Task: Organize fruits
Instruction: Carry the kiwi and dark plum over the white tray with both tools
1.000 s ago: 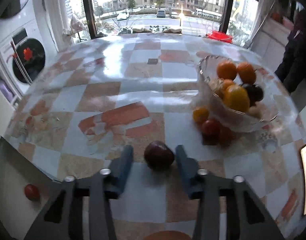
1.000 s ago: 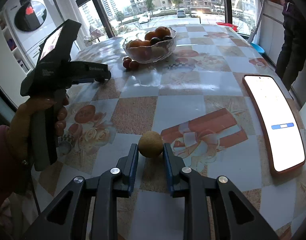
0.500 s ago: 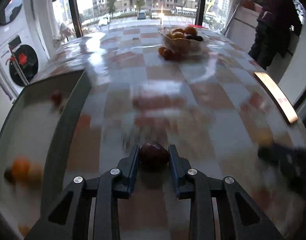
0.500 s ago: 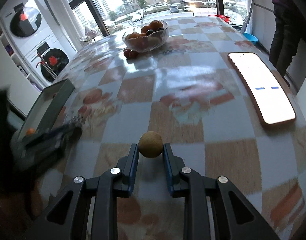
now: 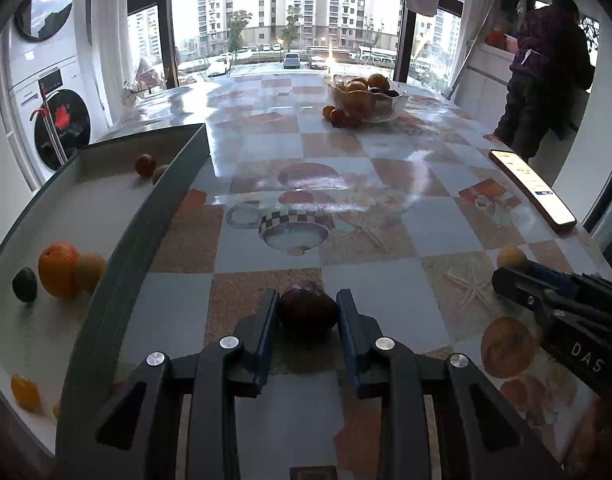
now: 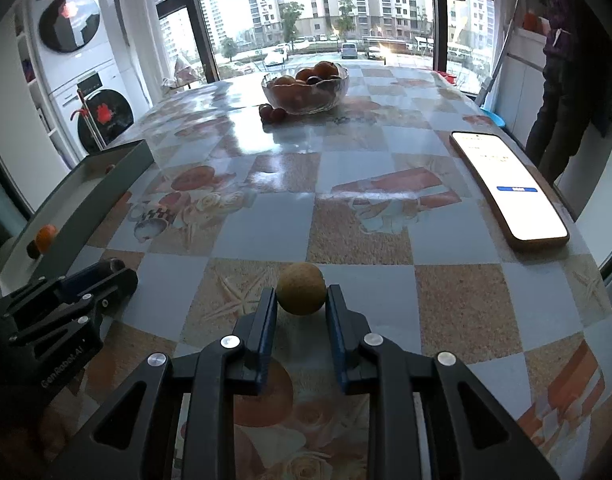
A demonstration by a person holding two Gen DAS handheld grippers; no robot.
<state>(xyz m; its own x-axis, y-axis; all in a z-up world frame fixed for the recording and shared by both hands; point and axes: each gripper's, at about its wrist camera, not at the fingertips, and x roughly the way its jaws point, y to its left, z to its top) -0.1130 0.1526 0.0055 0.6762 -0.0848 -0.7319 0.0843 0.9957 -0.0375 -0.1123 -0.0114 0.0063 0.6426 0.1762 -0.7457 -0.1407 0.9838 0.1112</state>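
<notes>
Fruit is in transit: your left gripper (image 5: pixel 307 312) clamps a dark plum (image 5: pixel 309 309), your right gripper (image 6: pixel 300 300) a brown fruit (image 6: pixel 301 289). Next, carry both over the tray (image 5: pixel 146 216) wall.

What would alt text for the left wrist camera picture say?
Two fingers of the left gripper clamp a dark fruit above a patterned table. A grey tray on the left holds an orange and other fruit; a glass bowl of fruit stands far back, a lit phone at right.
</notes>
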